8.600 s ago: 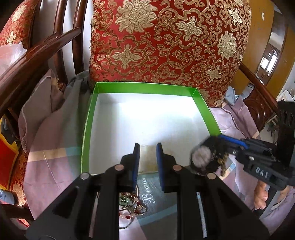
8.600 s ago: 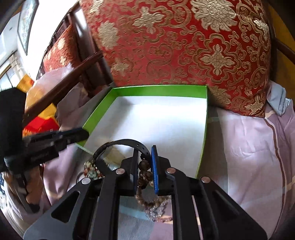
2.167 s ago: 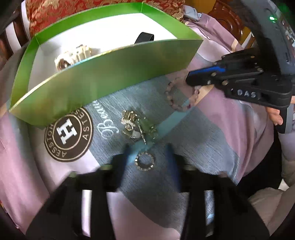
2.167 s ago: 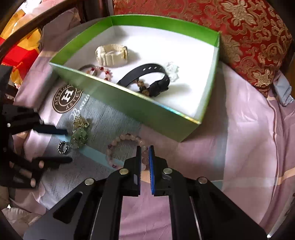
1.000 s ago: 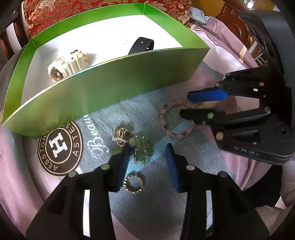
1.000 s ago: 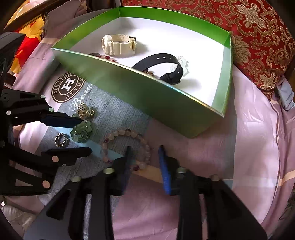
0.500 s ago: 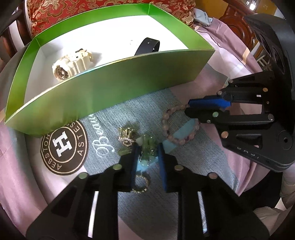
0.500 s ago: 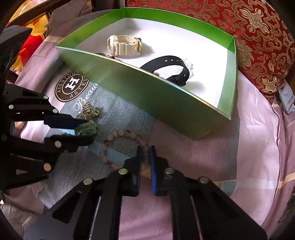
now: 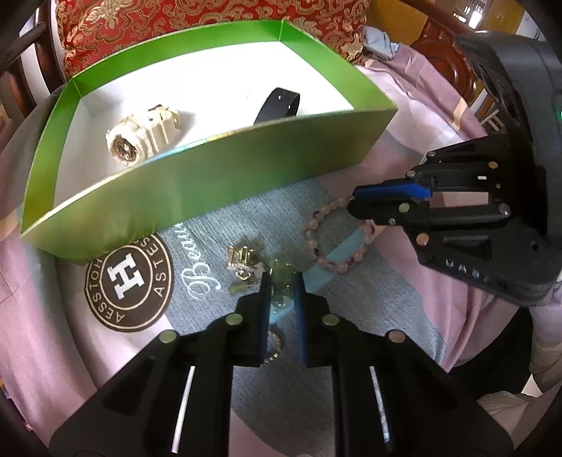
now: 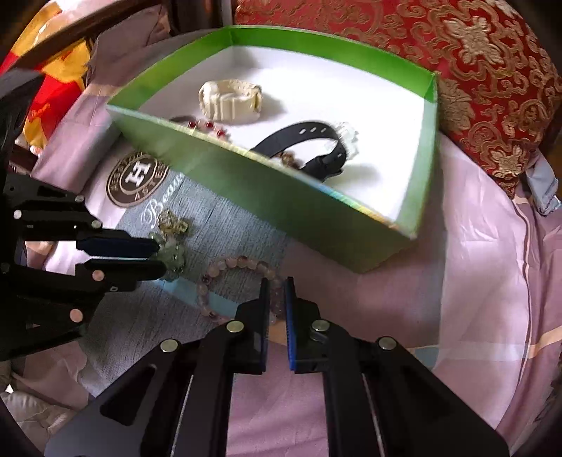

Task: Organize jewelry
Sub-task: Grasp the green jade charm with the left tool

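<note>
A green box (image 9: pixel 210 182) (image 10: pixel 305 207) with a white floor stands on the cloth. Inside lie a cream watch (image 9: pixel 140 133) (image 10: pixel 230 100), a black strap watch (image 9: pixel 279 103) (image 10: pixel 309 147) and a red-beaded bracelet (image 10: pixel 207 124). In front of the box my left gripper (image 9: pixel 281 281) (image 10: pixel 159 255) is shut on a green jade bracelet (image 9: pixel 281 284) (image 10: pixel 174 256). My right gripper (image 10: pixel 275 283) (image 9: pixel 351 200) is shut on a pink bead bracelet (image 9: pixel 337 242) (image 10: pixel 239 267). A gold trinket (image 9: pixel 240 262) (image 10: pixel 172 221) and a sparkly ring (image 9: pixel 274 346) rest beside the left fingers.
A pink and grey cloth with a round brown logo (image 9: pixel 130 281) (image 10: pixel 138 177) covers the seat. A red and gold cushion (image 10: pixel 456 63) (image 9: pixel 210 28) leans behind the box. Dark wooden chair arms (image 9: pixel 442 56) flank the sides. Red and yellow fabric (image 10: pixel 52 81) lies far left.
Both grippers came down in front of the box and shut, the left on the jade bracelet, the right on the pink bead bracelet. Earlier the box held no watches.
</note>
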Tool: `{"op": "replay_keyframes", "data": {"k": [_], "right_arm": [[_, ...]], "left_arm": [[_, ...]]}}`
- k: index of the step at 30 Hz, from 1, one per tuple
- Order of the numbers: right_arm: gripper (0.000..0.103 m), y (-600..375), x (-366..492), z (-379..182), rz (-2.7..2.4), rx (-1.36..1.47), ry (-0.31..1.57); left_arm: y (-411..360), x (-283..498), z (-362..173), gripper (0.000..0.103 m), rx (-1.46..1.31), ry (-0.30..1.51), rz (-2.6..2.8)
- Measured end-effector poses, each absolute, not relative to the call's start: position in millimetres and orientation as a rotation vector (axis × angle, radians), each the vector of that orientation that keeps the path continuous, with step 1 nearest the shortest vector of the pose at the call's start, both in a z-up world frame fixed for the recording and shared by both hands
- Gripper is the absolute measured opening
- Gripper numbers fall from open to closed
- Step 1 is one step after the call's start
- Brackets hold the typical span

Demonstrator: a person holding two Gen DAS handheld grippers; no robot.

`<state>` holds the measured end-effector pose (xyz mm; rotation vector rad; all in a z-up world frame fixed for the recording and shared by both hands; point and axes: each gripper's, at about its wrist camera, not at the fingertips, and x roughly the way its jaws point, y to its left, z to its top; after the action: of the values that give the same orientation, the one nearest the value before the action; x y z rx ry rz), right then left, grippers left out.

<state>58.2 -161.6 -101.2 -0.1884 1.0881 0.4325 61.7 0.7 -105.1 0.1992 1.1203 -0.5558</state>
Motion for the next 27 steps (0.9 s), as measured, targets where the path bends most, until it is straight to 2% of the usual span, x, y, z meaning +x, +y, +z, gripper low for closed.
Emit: {"op": "replay_keyframes", "data": {"k": [10, 11, 13, 14, 15, 24, 25, 27], "right_arm": [[0.010, -155.1, 60.8, -110.1, 0.430, -0.225, 1.116], [0.014, -153.8, 60.4, -110.8, 0.427, -0.232, 1.116], [0.032, -151.8, 59.3, -110.8, 0.417, -0.247, 1.105], [0.033, -150.7, 59.4, -111.4, 0.416, -0.248, 1.103], [0.034, -150.1, 59.5, -111.9, 0.417, -0.249, 1.104], [0.033, -145.8, 59.0, -119.8, 0.416, -0.266, 1.116], [0.031, -145.1, 58.7, -120.0, 0.422, -0.266, 1.116], [0.024, -144.2, 58.4, -120.1, 0.428, -0.265, 1.116]], "left_arm": [[-2.8, 58.7, -106.0, 0.012, 0.231, 1.126, -0.552], [-4.1, 59.6, -106.7, 0.014, 0.235, 1.130, -0.551], [-5.0, 60.3, -108.2, 0.017, 0.241, 1.135, -0.548], [-5.0, 60.8, -108.8, 0.023, 0.244, 1.135, -0.543], [-4.9, 61.2, -109.3, 0.029, 0.248, 1.134, -0.537], [-7.1, 64.6, -116.2, 0.029, 0.267, 1.145, -0.523], [-7.0, 64.9, -116.0, 0.028, 0.267, 1.145, -0.522], [-6.9, 65.4, -116.1, 0.017, 0.267, 1.143, -0.515]]}}
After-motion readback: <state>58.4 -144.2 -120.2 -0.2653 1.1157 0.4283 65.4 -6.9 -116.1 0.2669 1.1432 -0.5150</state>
